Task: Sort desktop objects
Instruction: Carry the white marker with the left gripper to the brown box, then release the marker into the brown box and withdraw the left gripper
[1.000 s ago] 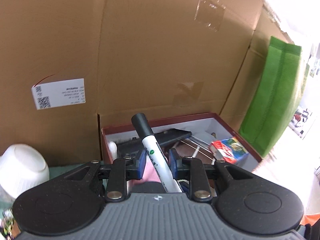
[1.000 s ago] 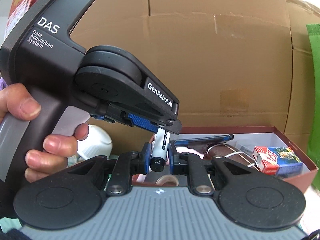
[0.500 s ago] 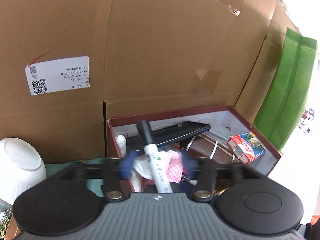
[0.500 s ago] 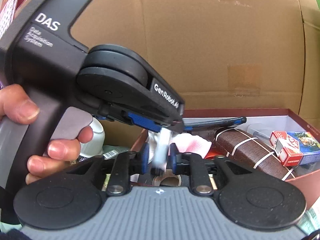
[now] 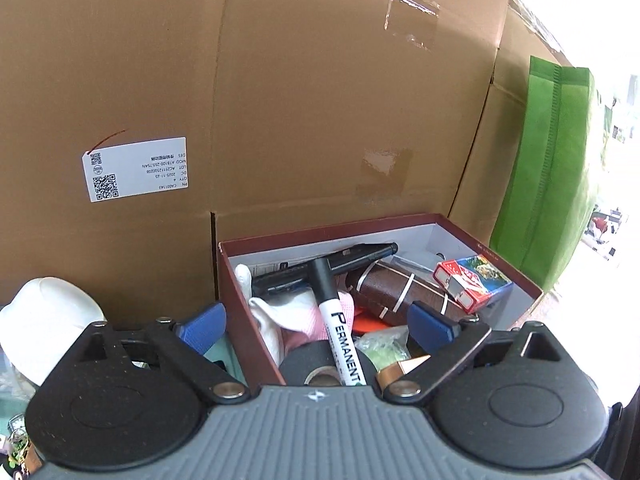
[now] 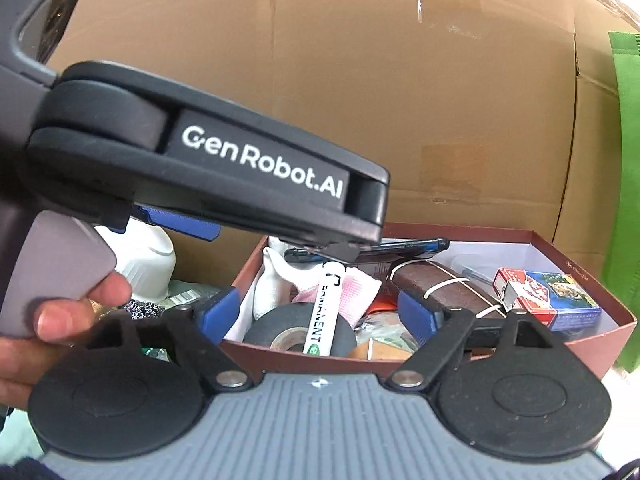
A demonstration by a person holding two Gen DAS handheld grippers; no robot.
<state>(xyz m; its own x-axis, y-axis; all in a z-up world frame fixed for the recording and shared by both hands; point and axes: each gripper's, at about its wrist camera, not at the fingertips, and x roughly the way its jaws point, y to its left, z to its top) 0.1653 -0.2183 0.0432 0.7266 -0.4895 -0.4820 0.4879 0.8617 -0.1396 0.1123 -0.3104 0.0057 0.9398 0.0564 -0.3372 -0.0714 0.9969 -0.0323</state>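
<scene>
1. The left gripper (image 5: 316, 322) has its blue-padded fingers (image 5: 202, 326) spread wide, gripping nothing.
2. The right gripper (image 6: 316, 314) likewise has its fingers (image 6: 416, 314) spread wide and empty.
3. In the right wrist view, the left hand (image 6: 60, 312) wraps the left gripper's handle, which angles down from the upper left.

Cardboard boxes (image 5: 320, 100) behind; green bag (image 5: 548, 168) at right.

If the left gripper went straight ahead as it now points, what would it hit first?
Most likely the marker, lying on the tape roll in the red box, right between the open left gripper's fingers. Depth is unclear.
</scene>
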